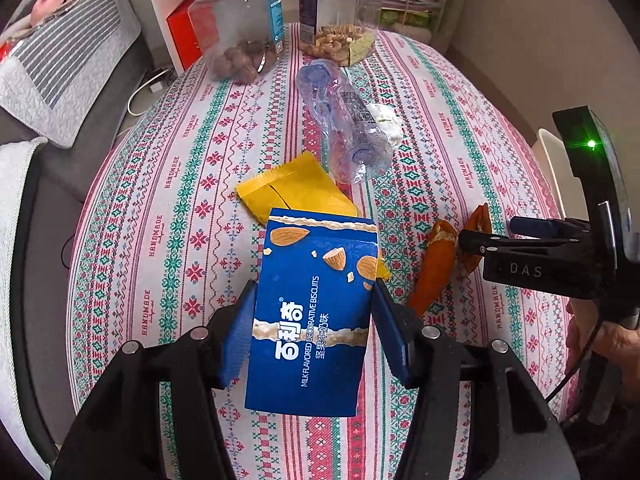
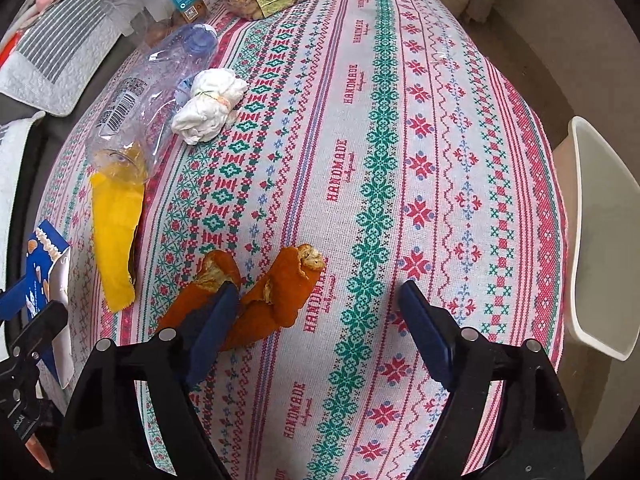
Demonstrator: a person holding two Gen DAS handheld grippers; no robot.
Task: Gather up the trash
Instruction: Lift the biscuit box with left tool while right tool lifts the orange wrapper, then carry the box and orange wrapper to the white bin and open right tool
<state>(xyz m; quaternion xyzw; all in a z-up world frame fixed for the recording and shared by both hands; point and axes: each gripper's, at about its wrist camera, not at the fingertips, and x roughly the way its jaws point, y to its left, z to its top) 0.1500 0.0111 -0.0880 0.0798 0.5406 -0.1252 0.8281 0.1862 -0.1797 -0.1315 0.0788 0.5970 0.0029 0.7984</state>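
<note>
My left gripper [image 1: 314, 320] is shut on a blue biscuit box [image 1: 312, 312] and holds it above the table; the box also shows in the right wrist view [image 2: 48, 264]. A yellow wrapper [image 1: 292, 192] lies beyond it, then an empty clear plastic bottle [image 1: 348, 120] and a crumpled white tissue [image 1: 386, 122]. Orange peel pieces [image 2: 256, 296] lie by my right gripper [image 2: 320, 312], which is open and empty, its left finger over the peel. The right gripper shows in the left view [image 1: 472, 240] beside the peel [image 1: 436, 264].
The table wears a patterned cloth [image 2: 400, 160]. Two clear jars of nuts [image 1: 236, 28] [image 1: 340, 12] stand at the far edge. A white bin [image 2: 596, 240] stands off the table's right side. A sofa with grey cushions [image 1: 60, 72] is to the left.
</note>
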